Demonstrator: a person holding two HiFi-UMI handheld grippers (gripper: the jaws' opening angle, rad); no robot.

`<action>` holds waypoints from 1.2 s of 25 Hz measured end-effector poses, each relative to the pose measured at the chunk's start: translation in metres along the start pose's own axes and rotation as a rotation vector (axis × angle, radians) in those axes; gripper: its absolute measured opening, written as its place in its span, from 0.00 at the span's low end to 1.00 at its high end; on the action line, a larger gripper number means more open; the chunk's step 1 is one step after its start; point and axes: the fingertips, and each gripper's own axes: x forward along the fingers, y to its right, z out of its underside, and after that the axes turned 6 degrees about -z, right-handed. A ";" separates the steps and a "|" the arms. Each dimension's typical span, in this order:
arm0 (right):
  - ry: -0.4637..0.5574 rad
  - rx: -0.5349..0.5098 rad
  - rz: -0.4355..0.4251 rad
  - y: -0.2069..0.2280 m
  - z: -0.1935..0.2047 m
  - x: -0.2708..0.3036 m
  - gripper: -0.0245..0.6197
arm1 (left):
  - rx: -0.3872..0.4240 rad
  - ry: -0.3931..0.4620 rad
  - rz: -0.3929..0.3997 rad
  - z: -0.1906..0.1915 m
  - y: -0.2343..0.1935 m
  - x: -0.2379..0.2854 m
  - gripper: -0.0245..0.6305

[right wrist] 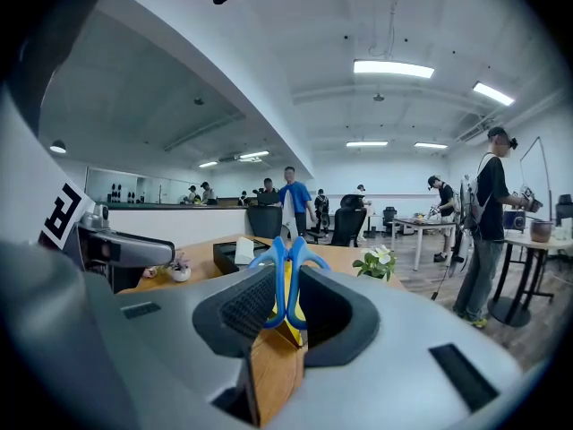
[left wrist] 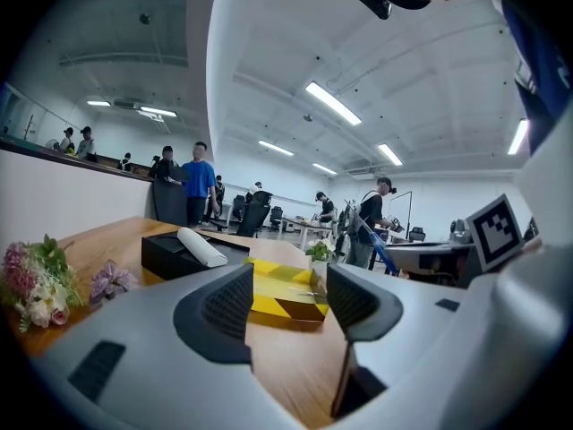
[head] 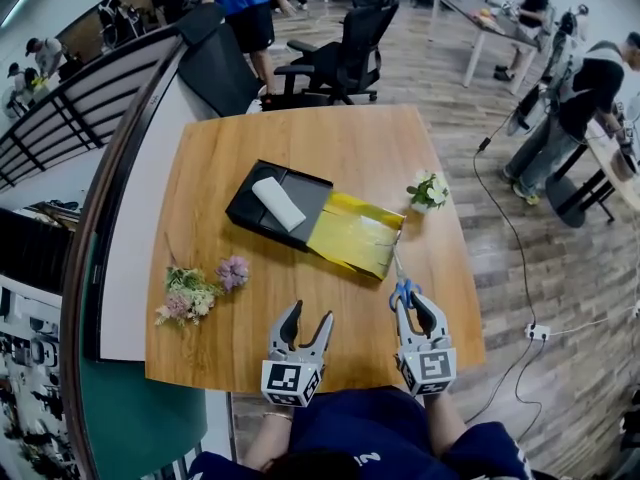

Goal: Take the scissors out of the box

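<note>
Scissors with blue handles (head: 403, 290) (right wrist: 288, 271) stand on edge between the jaws of my right gripper (head: 414, 304) (right wrist: 288, 310), which is shut on the handles. The blades point away toward a flat yellow box (head: 355, 233) (left wrist: 282, 287) in the middle of the wooden table (head: 240, 348). A black box (head: 252, 216) (left wrist: 166, 253) holding a white roll (head: 278, 203) lies just left of the yellow one. My left gripper (head: 309, 316) (left wrist: 286, 298) hovers near the table's front edge, open and empty, aimed at the yellow box.
A small pot of white flowers (head: 428, 192) stands right of the yellow box. A bouquet (head: 195, 290) lies at the table's left. An office chair (head: 345, 53) and people stand beyond the far edge. A cable (head: 510, 238) runs over the floor at the right.
</note>
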 end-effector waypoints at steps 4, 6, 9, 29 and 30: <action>0.001 -0.006 -0.012 -0.004 -0.001 0.004 0.19 | 0.010 -0.003 -0.002 0.001 -0.001 -0.002 0.31; 0.001 -0.008 -0.017 -0.005 -0.001 0.005 0.19 | 0.020 -0.010 -0.007 0.003 0.000 -0.002 0.22; 0.003 -0.014 -0.023 -0.006 -0.003 0.006 0.19 | 0.022 -0.010 0.000 0.003 0.002 -0.002 0.09; 0.020 -0.020 -0.041 -0.004 -0.010 0.014 0.18 | 0.041 0.001 0.024 -0.002 0.010 0.001 0.04; 0.021 -0.022 -0.040 -0.004 -0.010 0.015 0.18 | 0.042 0.000 0.023 -0.001 0.010 0.001 0.04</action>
